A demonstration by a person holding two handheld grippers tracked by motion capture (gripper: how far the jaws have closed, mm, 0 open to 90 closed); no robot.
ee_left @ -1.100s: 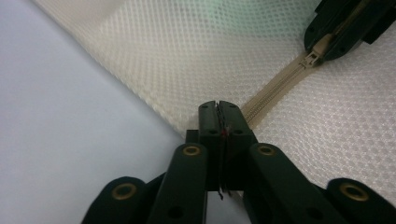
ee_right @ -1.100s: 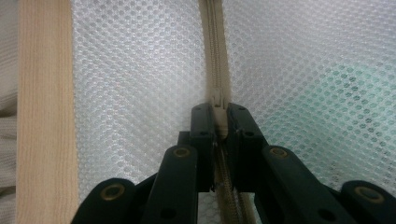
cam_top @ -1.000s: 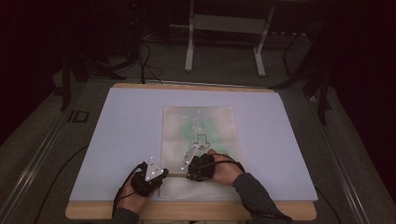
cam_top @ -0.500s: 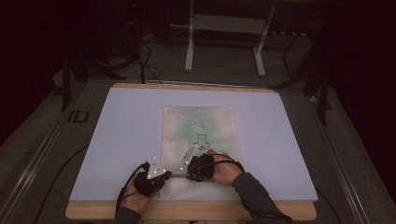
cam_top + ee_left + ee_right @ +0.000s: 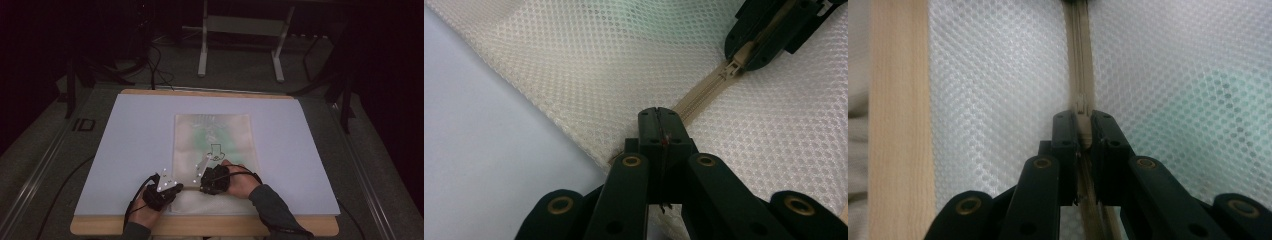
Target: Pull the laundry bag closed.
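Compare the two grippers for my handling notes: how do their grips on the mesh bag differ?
The left gripper pinches the mesh bag at its edge by the zipper's end; the right gripper clamps the beige zipper pull farther along the zipper. The left jaws meet fully; the right jaws stay parted around the pull. Both are shut on something.

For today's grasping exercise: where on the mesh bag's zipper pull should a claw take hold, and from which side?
Grip the beige zipper pull across its narrow flat tab, coming in low along the zipper, as the right claw does. The tab lies in line with the teeth, so jaws on either side pinch its thin width. The left claw pinches the mesh bag at the zipper's end, probably steadying it.
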